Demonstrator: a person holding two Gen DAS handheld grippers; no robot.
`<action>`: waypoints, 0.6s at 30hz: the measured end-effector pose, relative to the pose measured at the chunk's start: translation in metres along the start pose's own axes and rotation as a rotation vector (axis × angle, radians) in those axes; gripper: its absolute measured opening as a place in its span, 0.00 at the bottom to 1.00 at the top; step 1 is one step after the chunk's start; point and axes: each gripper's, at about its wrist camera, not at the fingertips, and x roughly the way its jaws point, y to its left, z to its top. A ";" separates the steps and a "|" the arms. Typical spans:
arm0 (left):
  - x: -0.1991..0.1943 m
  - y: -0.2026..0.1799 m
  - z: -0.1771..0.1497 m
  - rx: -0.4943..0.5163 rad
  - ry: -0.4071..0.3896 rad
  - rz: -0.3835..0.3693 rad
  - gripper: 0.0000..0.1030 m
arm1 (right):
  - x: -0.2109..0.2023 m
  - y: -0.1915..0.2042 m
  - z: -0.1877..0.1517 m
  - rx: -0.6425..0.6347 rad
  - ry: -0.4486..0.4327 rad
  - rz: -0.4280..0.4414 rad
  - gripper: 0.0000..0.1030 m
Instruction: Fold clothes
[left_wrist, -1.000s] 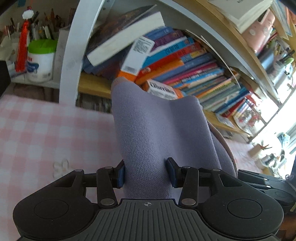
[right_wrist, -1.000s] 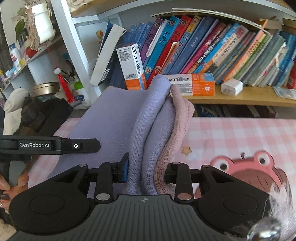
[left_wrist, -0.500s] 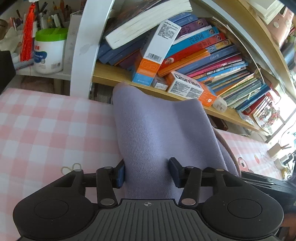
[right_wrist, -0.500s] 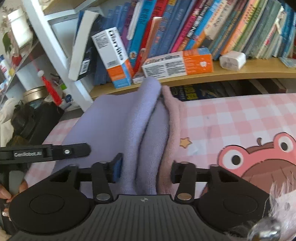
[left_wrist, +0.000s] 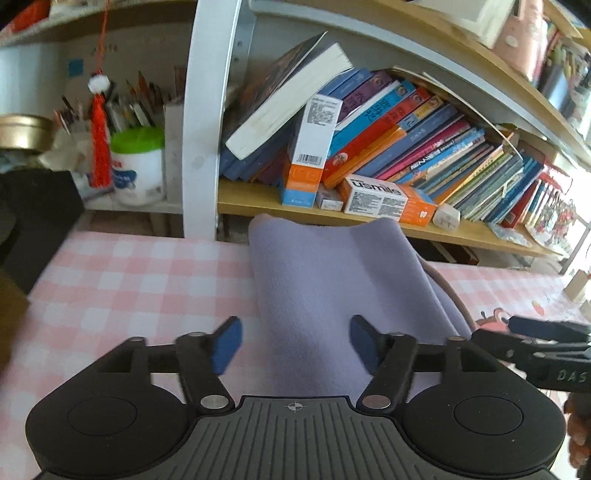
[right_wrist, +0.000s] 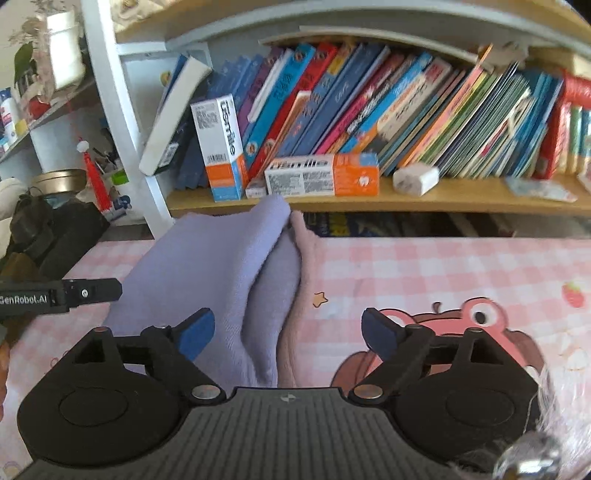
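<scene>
On the pink checked tablecloth (left_wrist: 122, 291) lies a folded lilac knit garment (left_wrist: 332, 295) — soft, ribbed, with a pink layer at its right edge. Both the left gripper (left_wrist: 295, 345) and the right gripper (right_wrist: 288, 332) stand apart, clamping nothing. Behind — a wooden shelf (right_wrist: 461, 201) of slanting books (right_wrist: 406, 110) and toothpaste boxes (right_wrist: 321, 179).

One lavender garment (left_wrist: 332, 280) with a pink layer lies folded on the checked counter (left_wrist: 129, 288). Two grippers show: the left gripper (left_wrist: 293, 343) and the right gripper (right_wrist: 288, 332). Two usmile boxes sit on the shelf (right_wrist: 443, 199): one upright box (right_wrist: 221, 147), one flat box (right_wrist: 321, 175). One white charger (right_wrist: 415, 179) rests beside them.
</scene>
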 end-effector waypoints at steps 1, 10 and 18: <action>-0.006 -0.004 -0.003 0.009 -0.004 0.010 0.73 | -0.008 0.002 -0.003 -0.011 -0.012 -0.010 0.87; -0.049 -0.034 -0.040 0.061 0.005 0.063 0.85 | -0.052 0.018 -0.030 -0.068 -0.036 -0.078 0.94; -0.070 -0.050 -0.061 0.111 0.023 0.097 0.87 | -0.073 0.031 -0.052 -0.078 -0.034 -0.135 1.00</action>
